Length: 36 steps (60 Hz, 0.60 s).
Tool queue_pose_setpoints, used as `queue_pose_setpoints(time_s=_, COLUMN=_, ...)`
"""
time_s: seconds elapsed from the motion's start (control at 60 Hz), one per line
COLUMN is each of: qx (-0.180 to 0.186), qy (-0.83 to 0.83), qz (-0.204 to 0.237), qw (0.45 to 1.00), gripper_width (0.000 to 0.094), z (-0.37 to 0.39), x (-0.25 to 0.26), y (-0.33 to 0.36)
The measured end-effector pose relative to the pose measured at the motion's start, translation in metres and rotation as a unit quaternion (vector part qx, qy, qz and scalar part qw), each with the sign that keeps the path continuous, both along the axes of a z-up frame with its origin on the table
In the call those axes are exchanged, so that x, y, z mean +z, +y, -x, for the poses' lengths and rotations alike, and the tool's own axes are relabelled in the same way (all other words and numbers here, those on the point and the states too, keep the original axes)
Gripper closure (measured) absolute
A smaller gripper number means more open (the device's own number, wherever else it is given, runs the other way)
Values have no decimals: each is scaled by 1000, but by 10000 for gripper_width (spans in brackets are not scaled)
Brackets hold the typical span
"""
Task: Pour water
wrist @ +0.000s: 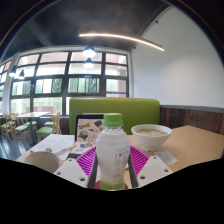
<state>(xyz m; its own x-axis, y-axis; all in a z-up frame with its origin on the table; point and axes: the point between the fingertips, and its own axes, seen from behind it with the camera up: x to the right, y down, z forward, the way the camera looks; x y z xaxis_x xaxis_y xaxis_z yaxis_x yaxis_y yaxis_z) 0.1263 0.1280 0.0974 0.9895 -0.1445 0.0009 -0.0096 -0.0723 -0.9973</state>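
Overhead, a long curved strip light [122, 38] and a round pendant lamp [89, 53] hang below a dark ceiling, with tall dark-framed windows [60, 95] behind and a lime-green upholstered bench back [115, 109] running along the far edge of a pale wooden table [190, 145] — a café or canteen, by the look of it. On the table sit a wide white ceramic bowl [151, 135] beyond the right finger, a smaller whitish bowl [42, 160] near the left finger, and a printed menu card or tray liner [88, 128] farther back (its content is too small to read). The hand-held gripper [113, 166] has a clear plastic water bottle with a green cap and a green-and-white label [113, 152] upright between its two fingers; the magenta pads [88, 162] sit right against the bottle's sides, so the jaws appear closed on it at bottle width, though whether the base has left the table cannot be told. The step in hand looks like the grasp, with pouring not yet begun: the cap appears to be on, which would have to be dealt with first. The next move calls for carrying the bottle toward a bowl — likely the wide one — and tilting it slowly, keeping the grip firm so the smooth plastic does not slip.
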Motion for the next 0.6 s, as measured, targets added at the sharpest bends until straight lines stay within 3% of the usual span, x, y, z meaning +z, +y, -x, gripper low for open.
queue_pose_setpoints(time_s=0.05, qx=-3, qy=8, qz=19, qw=1000, gripper_width=338, z=-1, x=-5, y=-5)
queue_pose_setpoints(time_s=0.117, qx=13, qy=19, qz=28, qw=999, gripper_width=93, z=4, x=-6, y=-12)
queue_pose_setpoints(time_s=0.2, qx=23, qy=10, qz=25, qw=999, gripper_width=123, z=8, x=1, y=-25)
queue_pose_setpoints(time_s=0.417, qx=-3, qy=-15, qz=19, qw=1000, gripper_width=116, z=17, x=32, y=-111)
queue_pose_setpoints(time_s=0.6, qx=15, qy=-6, qz=25, qw=1000, gripper_width=118, z=53, x=43, y=-208)
